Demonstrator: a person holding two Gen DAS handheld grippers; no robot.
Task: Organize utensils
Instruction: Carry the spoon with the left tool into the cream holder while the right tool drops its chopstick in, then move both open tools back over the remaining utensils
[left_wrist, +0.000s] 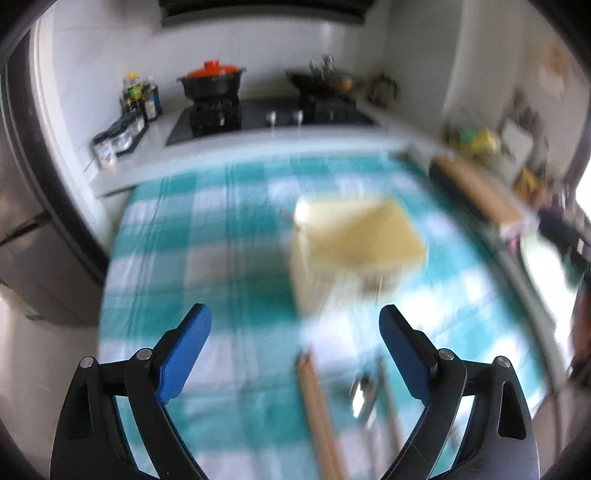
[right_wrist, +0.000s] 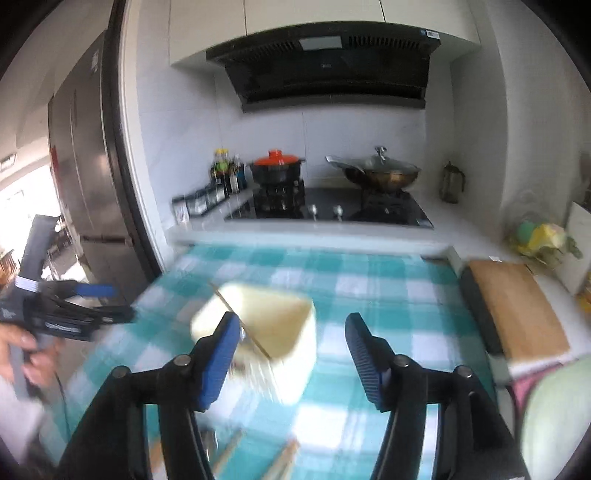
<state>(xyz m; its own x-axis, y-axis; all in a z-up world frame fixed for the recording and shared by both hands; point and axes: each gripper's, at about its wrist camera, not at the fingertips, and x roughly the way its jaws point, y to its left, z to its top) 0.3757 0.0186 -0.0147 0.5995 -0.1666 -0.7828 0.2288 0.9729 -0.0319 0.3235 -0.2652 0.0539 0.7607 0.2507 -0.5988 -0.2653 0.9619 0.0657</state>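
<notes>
Cream holder (right_wrist: 273, 332) just beyond spread right gripper (right_wrist: 291, 325)

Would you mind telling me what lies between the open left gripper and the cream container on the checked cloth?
In the left wrist view, only bare teal checked tablecloth separates the left gripper from the cream container; the blurred utensils lie nearer the camera, below the fingertips.

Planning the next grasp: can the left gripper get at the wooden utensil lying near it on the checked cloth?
Probably yes. The left gripper has its jaws wide open and empty, and the wooden utensil lies on the tablecloth just below and between them, nothing covering it. Motion blur hides its exact shape.
</notes>
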